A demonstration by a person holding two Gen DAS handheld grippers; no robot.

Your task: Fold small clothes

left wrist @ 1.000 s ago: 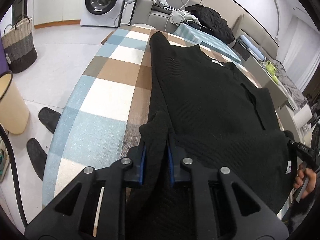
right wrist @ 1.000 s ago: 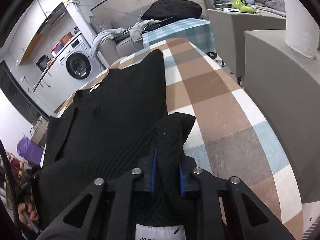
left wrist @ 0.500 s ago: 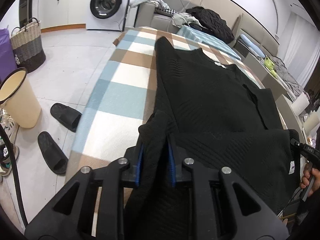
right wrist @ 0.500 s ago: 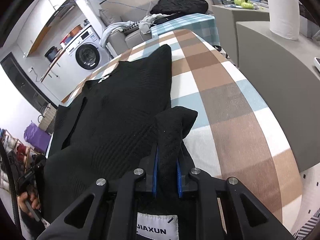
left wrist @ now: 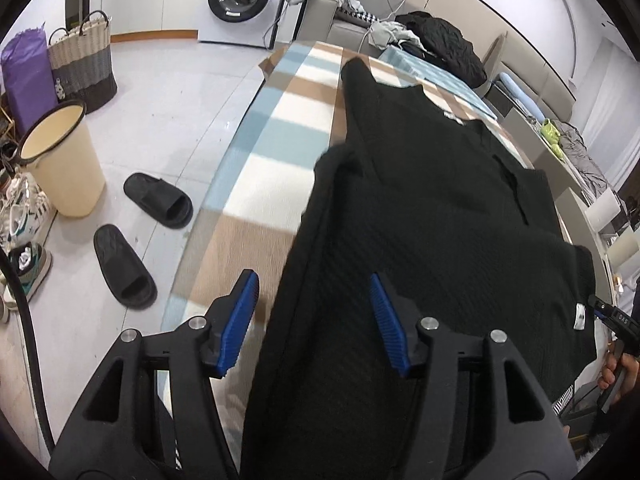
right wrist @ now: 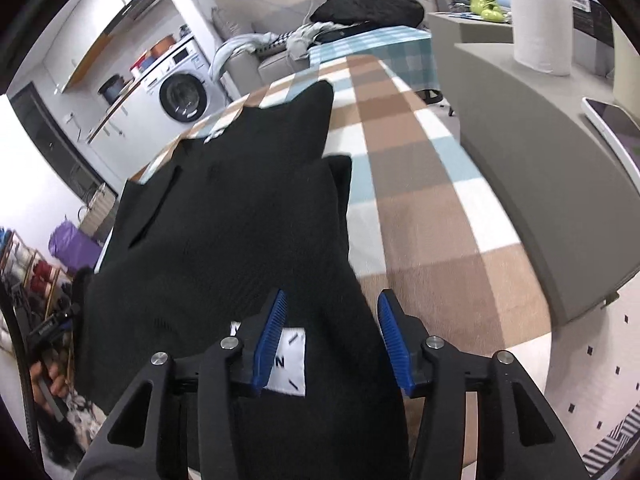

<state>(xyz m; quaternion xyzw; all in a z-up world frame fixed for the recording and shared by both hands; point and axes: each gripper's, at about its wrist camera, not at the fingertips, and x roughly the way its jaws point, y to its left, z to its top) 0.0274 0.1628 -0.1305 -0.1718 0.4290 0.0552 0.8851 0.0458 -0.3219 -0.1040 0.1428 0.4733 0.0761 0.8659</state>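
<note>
A black knit garment (left wrist: 432,208) lies spread on the checked tablecloth (left wrist: 260,168), its near edge folded over onto itself. My left gripper (left wrist: 314,300) is open, its blue pads apart on either side of the garment's left folded edge. In the right wrist view the same garment (right wrist: 240,216) fills the left half, with a white label (right wrist: 290,364) near my right gripper (right wrist: 332,320), which is open astride the garment's right folded edge. Neither gripper holds the cloth.
The checked cloth (right wrist: 420,184) covers a long table. On the floor to the left are black slippers (left wrist: 156,200), a cream bin (left wrist: 64,160) and a woven basket (left wrist: 82,64). A grey counter (right wrist: 540,168) with a paper roll (right wrist: 540,24) stands to the right.
Both grippers have opened and let go of the garment's corners; the folded edge has dropped onto the garment. Both have drawn back and up a little.
</note>
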